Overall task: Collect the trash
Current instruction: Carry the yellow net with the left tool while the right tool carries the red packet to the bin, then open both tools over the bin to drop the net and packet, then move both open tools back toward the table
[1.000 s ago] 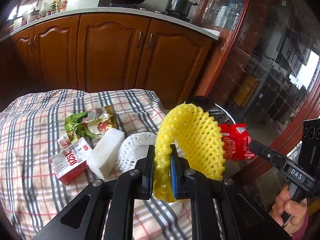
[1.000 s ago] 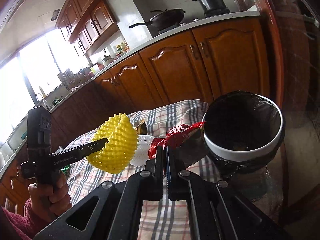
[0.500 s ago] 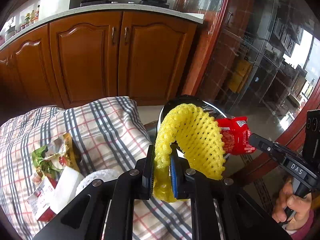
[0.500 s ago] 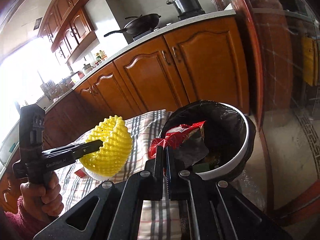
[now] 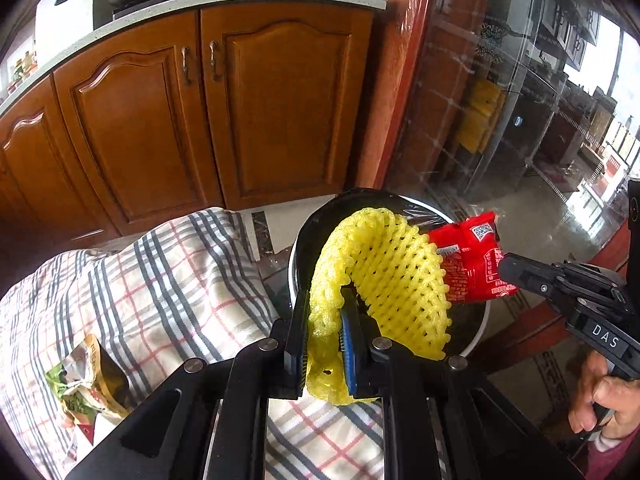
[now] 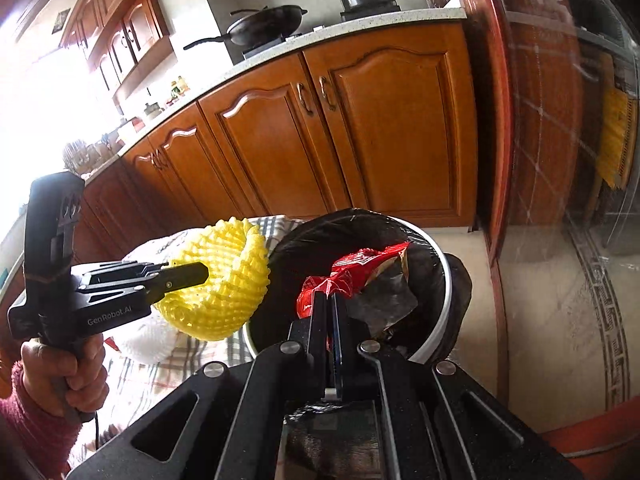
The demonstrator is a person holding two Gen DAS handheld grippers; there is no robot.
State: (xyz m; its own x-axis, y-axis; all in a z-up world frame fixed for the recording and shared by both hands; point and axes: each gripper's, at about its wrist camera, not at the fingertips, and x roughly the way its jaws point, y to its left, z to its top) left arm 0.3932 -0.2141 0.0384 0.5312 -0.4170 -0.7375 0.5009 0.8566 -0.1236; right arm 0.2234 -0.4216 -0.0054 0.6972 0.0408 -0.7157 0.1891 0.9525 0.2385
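A: Our left gripper (image 5: 324, 332) pinches the yellow foam net (image 5: 384, 276), fingers nearly closed, at the bin's (image 6: 434, 332) near rim.

B: Our right gripper (image 6: 329, 320) is clamped tight on the red wrapper (image 6: 352, 268), held over the bin's mouth.

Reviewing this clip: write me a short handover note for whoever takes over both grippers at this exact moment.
Left gripper: shut on the yellow foam net, held at the near rim of the bin.
Right gripper: shut on the red wrapper, held over the bin's opening.
Done: both pieces carried to the bin.
Left: release both into it, then fetch the green packet and white foam net from the checked cloth.
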